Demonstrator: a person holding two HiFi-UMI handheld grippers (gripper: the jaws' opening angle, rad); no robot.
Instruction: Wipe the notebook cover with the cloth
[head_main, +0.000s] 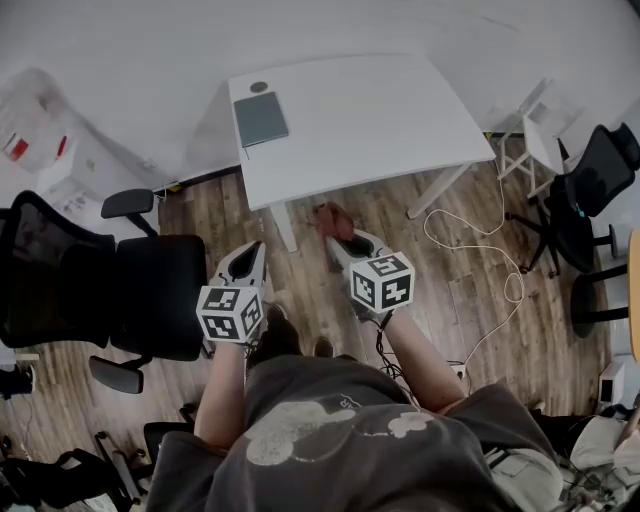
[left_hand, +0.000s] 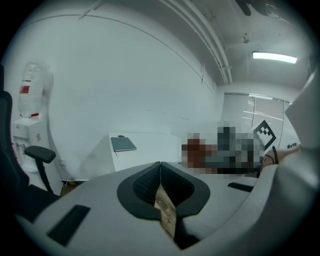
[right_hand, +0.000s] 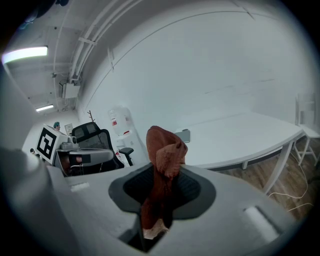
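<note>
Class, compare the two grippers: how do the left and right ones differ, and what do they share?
The right gripper is shut on the reddish-brown cloth; the left gripper is shut on nothing. The right reaches nearer the white table than the left. Both carry marker cubes.

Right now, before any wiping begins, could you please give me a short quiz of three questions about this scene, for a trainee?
1. True or false: the left hand-held gripper is shut with nothing between its jaws.
2. What holds the reddish-brown cloth? A) the left hand-held gripper B) the right hand-held gripper C) neither
3. Fill in: the grey notebook lies near a corner of the white ___, away from both grippers.

Key: 1 true; 2 B; 3 table.
</note>
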